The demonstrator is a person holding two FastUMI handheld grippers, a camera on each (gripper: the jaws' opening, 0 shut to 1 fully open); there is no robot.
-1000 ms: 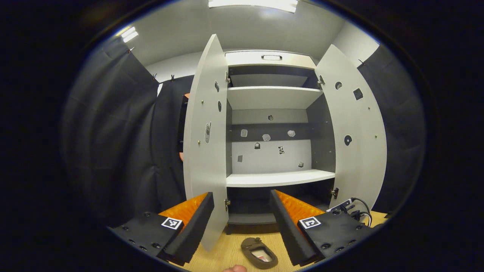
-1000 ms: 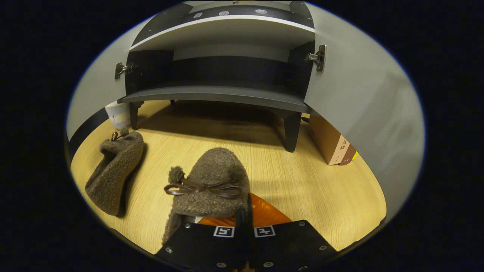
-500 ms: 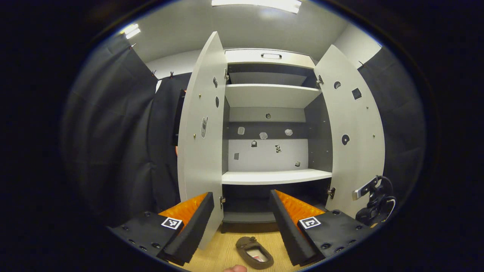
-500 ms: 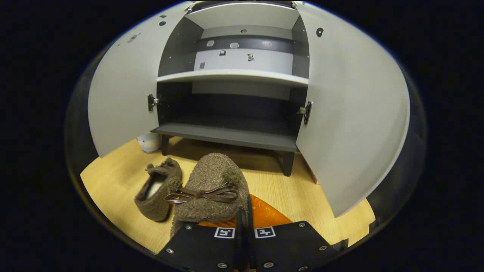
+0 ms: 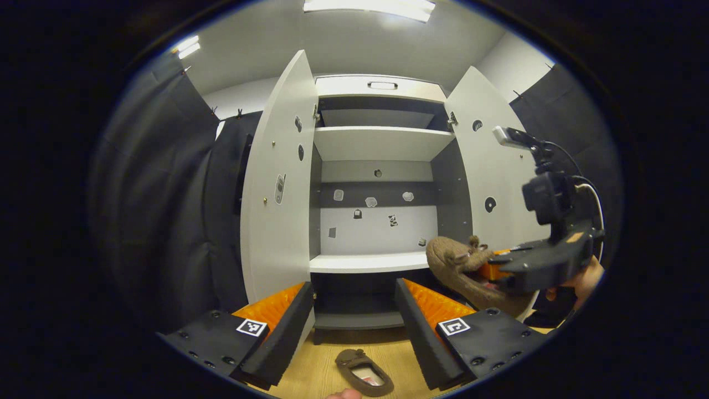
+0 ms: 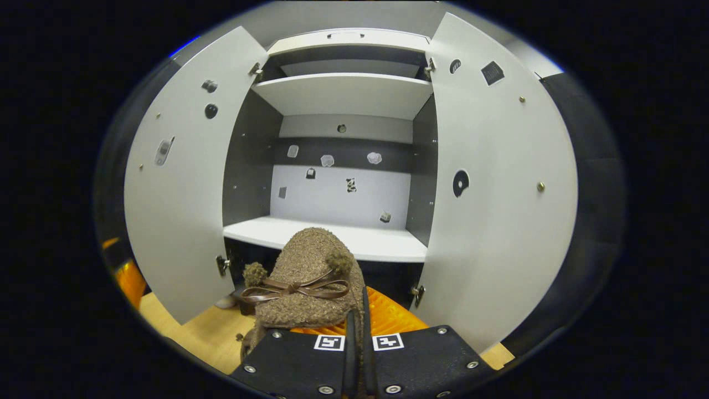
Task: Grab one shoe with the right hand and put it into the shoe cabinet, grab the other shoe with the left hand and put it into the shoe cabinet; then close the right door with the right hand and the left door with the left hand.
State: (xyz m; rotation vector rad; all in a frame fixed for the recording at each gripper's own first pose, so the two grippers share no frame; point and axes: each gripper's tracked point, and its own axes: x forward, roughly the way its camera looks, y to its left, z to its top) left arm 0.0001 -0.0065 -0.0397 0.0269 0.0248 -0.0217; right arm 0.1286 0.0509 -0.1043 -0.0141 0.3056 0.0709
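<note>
One shoe (image 6: 310, 280) is up in the air, pinched by its heel edge in our right hand-held gripper (image 6: 357, 332), whose fingers are drawn nearly together on it; in the left gripper view we see this same fuzzy brown slipper carried at the level of the white middle shelf (image 5: 368, 261), just in front of the open shoe cabinet (image 5: 379, 88) and close to its right door (image 5: 493, 177). We judge the task to be at its first placing: the shoe is lifted and nearly at the opening but not yet set down inside. The other shoe (image 5: 363, 371) lies on the floor (image 5: 321, 371) in front of the cabinet, opening upward, below and between the fingers of our left hand-held gripper (image 5: 354, 327), which is spread wide and grips nothing. So what is left, as far as we can tell, is releasing the first shoe on a shelf, fetching and placing the second with the left, then swinging the right door and the left door (image 5: 277, 183) shut; both stand wide open now. The floor is pale wood-grain laminate. The cabinet is grey-white with dark inner sides, several shelves bare of shoes, small stickers on the back panel and on the insides of the doors. Black cloth hangs on both sides, and ceiling strip lights glow overhead.
</note>
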